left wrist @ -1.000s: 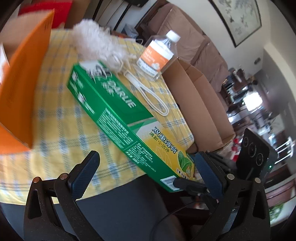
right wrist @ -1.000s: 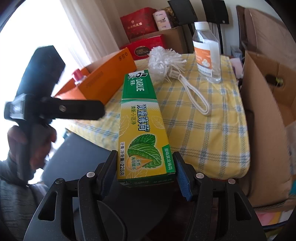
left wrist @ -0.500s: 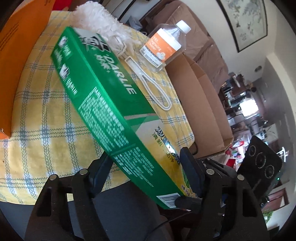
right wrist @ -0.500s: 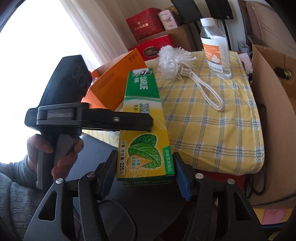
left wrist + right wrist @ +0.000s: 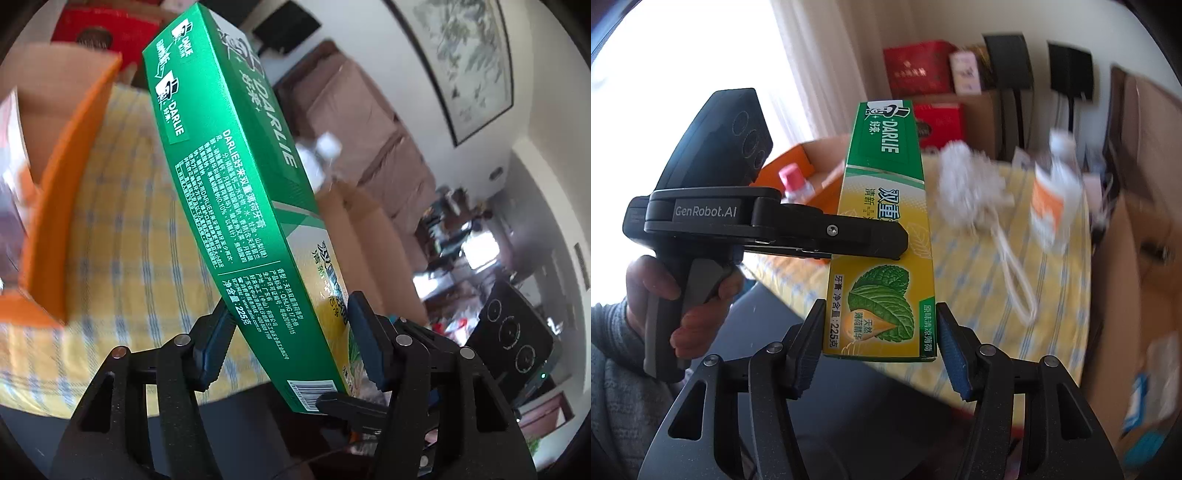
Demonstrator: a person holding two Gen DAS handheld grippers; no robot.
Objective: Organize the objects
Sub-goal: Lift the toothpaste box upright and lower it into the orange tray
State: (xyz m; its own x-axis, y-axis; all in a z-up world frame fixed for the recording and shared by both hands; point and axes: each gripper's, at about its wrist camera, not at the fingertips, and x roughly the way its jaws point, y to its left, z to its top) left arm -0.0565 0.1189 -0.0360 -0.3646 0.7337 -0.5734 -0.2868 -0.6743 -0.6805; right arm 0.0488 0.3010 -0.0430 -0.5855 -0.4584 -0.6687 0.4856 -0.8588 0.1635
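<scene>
A green and yellow Darlie toothpaste box (image 5: 236, 206) is lifted above the yellow checked table (image 5: 122, 206), tilted up. My left gripper (image 5: 291, 334) is shut on its flat faces near the lower end; its finger crosses the box in the right wrist view (image 5: 849, 236). My right gripper (image 5: 879, 343) brackets the same box (image 5: 886, 229) at its bottom end, with small gaps on both sides, so it looks released. An open orange box (image 5: 59, 221) stands at the table's left.
A white fluffy duster with a cord loop (image 5: 971, 192) and a clear bottle with an orange label (image 5: 1052, 199) lie on the table. A pink-capped bottle (image 5: 792, 181) sits in the orange box. A large cardboard carton (image 5: 1137, 258) stands right of the table.
My left gripper closed on the toothpaste box, and the box rose off the table and tilted up. My right gripper's jaws opened slightly off the box end.
</scene>
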